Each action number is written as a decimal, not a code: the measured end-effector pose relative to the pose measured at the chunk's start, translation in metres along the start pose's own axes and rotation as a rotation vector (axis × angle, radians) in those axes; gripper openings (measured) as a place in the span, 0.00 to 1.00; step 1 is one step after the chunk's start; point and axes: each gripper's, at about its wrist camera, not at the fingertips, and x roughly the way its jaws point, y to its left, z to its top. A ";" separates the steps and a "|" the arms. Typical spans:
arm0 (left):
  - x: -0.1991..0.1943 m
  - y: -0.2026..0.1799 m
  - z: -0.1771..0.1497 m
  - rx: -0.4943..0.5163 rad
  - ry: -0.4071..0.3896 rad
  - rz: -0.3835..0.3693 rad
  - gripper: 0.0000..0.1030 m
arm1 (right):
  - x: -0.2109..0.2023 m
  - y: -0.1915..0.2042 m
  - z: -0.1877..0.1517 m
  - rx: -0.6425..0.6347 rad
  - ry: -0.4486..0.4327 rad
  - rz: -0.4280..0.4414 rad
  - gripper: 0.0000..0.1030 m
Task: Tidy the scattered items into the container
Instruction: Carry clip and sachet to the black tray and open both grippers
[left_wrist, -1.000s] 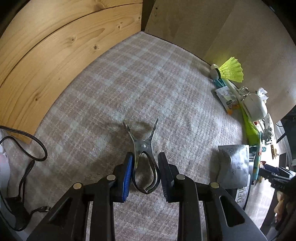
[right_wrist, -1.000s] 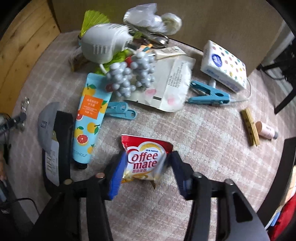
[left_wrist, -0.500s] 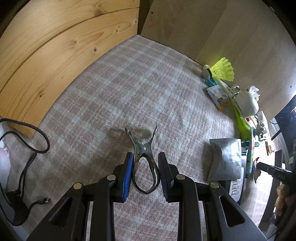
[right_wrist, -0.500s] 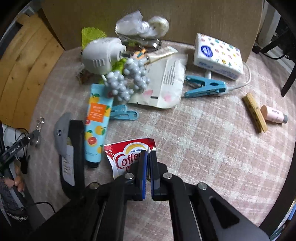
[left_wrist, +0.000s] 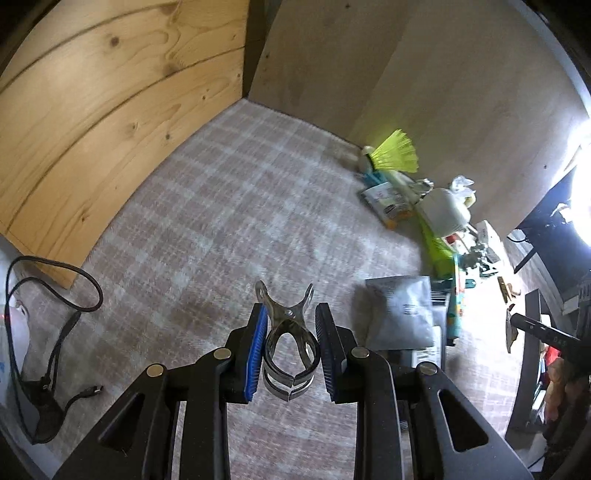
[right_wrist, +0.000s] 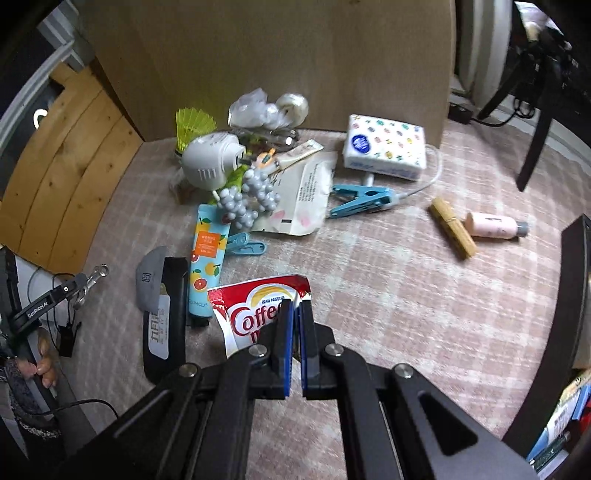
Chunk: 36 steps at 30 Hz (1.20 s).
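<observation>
Checked pink-and-cream cloth covers the work surface, with pine boards at the far left. Left gripper (left_wrist: 290, 345) clamps a shiny steel spring clip (left_wrist: 290, 334), long axis along the fingers, handles pointing far. Right gripper (right_wrist: 294, 343) is pinched shut on a thin, crinkly red-and-white creamer sachet (right_wrist: 258, 308). No container can be identified; the black upright edge (right_wrist: 570, 295) at right is unclear.

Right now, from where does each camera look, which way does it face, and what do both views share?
Left wrist: on the left gripper, facing down at checked cloth; its fingers grip a metal clip.
Right wrist: on the right gripper, facing down at clutter; shut on a Coffee-mate sachet.
Shared: yellow shuttlecock, grey pouch.
</observation>
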 end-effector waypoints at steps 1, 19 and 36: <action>-0.002 -0.004 0.001 0.005 -0.004 -0.011 0.25 | 0.000 -0.006 0.002 0.007 -0.010 0.003 0.03; -0.030 -0.239 0.004 0.387 0.001 -0.285 0.25 | -0.095 -0.132 -0.039 0.213 -0.167 -0.091 0.03; -0.022 -0.500 -0.143 0.861 0.209 -0.554 0.48 | -0.224 -0.299 -0.152 0.545 -0.259 -0.378 0.35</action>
